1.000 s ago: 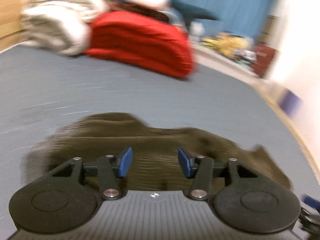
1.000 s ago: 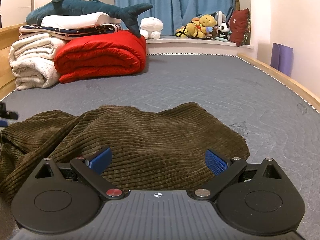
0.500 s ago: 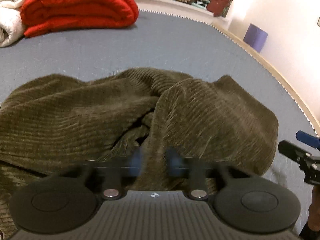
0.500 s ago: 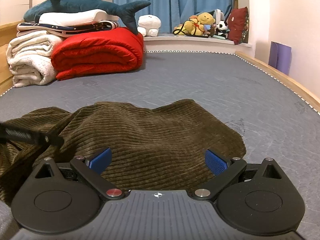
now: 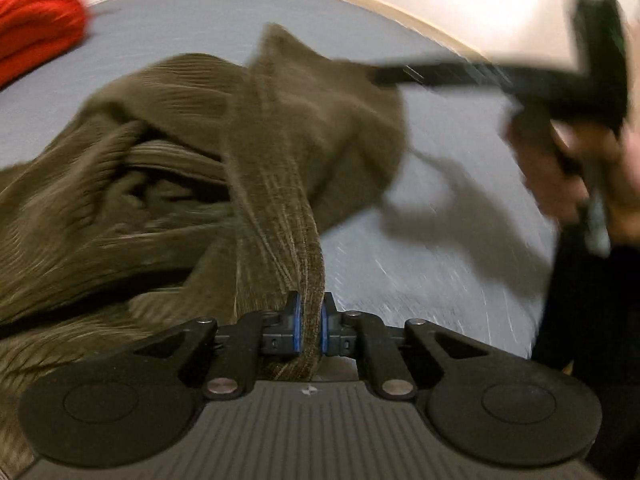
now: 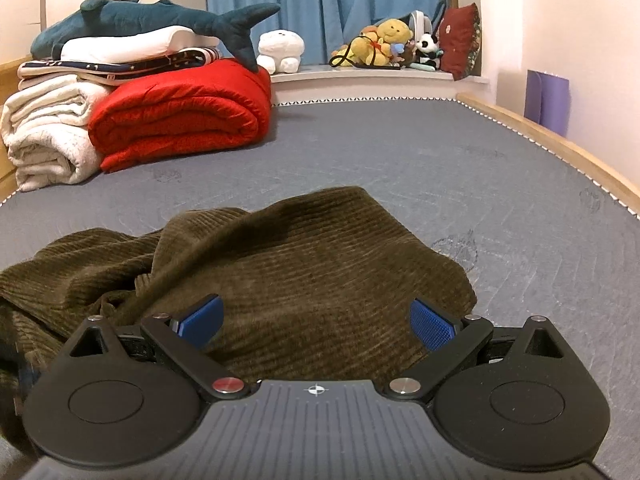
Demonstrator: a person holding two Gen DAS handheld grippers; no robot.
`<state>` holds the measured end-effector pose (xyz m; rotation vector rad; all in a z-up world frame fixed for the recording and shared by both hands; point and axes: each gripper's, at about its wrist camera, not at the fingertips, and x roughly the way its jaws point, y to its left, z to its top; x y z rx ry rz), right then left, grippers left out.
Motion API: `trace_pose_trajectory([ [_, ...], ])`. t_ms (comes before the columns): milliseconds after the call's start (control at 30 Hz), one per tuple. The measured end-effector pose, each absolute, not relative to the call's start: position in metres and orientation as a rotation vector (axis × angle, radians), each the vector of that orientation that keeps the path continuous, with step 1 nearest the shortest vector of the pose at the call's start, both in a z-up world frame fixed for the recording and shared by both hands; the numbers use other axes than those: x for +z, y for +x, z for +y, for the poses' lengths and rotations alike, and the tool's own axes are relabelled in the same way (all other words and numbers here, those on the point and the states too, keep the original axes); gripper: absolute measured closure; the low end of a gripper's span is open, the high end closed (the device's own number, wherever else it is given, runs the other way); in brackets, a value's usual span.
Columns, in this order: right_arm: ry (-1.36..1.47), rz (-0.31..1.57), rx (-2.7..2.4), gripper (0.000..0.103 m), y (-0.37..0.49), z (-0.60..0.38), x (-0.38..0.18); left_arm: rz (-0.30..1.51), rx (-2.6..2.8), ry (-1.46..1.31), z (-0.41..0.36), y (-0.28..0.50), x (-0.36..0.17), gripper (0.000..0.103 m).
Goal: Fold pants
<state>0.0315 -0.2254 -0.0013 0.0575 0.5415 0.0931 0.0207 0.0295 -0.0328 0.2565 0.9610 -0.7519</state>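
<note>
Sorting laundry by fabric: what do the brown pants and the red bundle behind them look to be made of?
The pants look like olive-brown corduroy: matte, soft, with fine parallel ribs across the cloth. The red bundle looks like a padded quilt or sleeping bag with a smooth, faintly shiny shell, possibly synthetic; it is puffy, in rounded folded layers.

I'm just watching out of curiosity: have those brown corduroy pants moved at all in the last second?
Yes. In the right wrist view the brown corduroy pants have bunched in and risen toward the red quilt.
</note>
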Motion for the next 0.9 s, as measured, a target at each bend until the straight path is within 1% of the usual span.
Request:
trace_pose_trajectory([
  [67,0.064,0.545,0.095,0.004,0.032,-0.225,-0.001,0.952,-0.759,0.309,0.027,0.019,-0.034,0.092],
  [133,0.066,0.546,0.093,0.004,0.033,-0.225,-0.001,0.922,-0.708,0.267,0.030,0.029,-0.031,0.091],
  [167,0.067,0.549,0.092,0.004,0.033,-0.226,-0.002,0.896,-0.693,0.232,0.033,0.034,-0.027,0.086],
  [233,0.077,0.559,0.089,0.004,0.033,-0.230,-0.003,0.816,-0.645,0.121,0.043,0.043,-0.016,0.054],
  [267,0.083,0.563,0.087,0.004,0.033,-0.231,-0.003,0.793,-0.630,0.073,0.042,0.047,-0.012,0.048],
  [300,0.086,0.565,0.085,0.004,0.033,-0.232,-0.003,0.764,-0.608,0.027,0.044,0.051,-0.008,0.038],
  [333,0.089,0.567,0.081,0.004,0.033,-0.234,-0.003,0.740,-0.583,-0.003,0.044,0.055,-0.005,0.033],
  [367,0.090,0.569,0.077,0.004,0.032,-0.233,-0.004,0.718,-0.565,-0.029,0.043,0.058,-0.002,0.031],
  [400,0.091,0.571,0.074,0.004,0.032,-0.234,-0.005,0.695,-0.543,-0.053,0.040,0.064,0.001,0.024],
  [433,0.094,0.575,0.072,0.004,0.032,-0.235,-0.005,0.678,-0.517,-0.073,0.030,0.072,0.003,0.022],
  [600,0.078,0.585,0.075,0.005,0.034,-0.233,-0.012,0.658,-0.406,-0.113,0.000,0.103,-0.002,0.021],
  [733,0.084,0.596,0.088,0.009,0.036,-0.233,-0.015,0.675,-0.364,-0.089,-0.013,0.108,-0.010,0.021],
  [767,0.087,0.596,0.095,0.012,0.036,-0.233,-0.015,0.680,-0.366,-0.085,-0.014,0.107,-0.013,0.022],
  [800,0.089,0.595,0.104,0.015,0.035,-0.233,-0.015,0.685,-0.367,-0.075,-0.015,0.107,-0.016,0.025],
  [833,0.092,0.591,0.112,0.015,0.035,-0.233,-0.015,0.687,-0.369,-0.062,-0.016,0.104,-0.019,0.041],
  [867,0.095,0.588,0.120,0.016,0.035,-0.234,-0.014,0.696,-0.375,-0.048,-0.017,0.104,-0.021,0.052],
  [900,0.099,0.584,0.130,0.017,0.035,-0.234,-0.013,0.711,-0.380,-0.033,-0.018,0.105,-0.023,0.067],
])
